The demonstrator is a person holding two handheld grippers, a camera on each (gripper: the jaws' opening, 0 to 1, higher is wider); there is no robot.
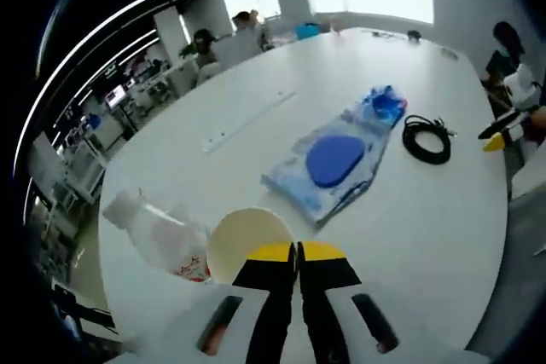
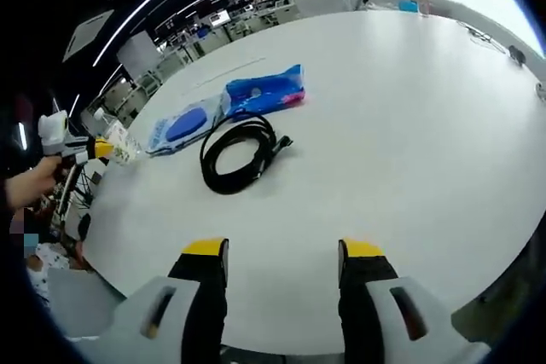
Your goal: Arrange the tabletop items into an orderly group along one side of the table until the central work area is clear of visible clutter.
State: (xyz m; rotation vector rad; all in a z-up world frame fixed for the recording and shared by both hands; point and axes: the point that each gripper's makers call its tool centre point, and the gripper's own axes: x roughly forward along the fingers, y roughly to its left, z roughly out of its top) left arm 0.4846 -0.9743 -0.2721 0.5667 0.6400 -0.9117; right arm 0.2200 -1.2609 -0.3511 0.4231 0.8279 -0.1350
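Currently, in the left gripper view, a plastic bottle and a paper cup sit grouped at the table edge. The left gripper is pressed closed beside the cup, apparently holding nothing. A blue pouch and a black cable remain mid-table. The right gripper is spread wide, empty.

My left gripper covers the near rim of the paper cup; the bottle's label is too blurred to read.
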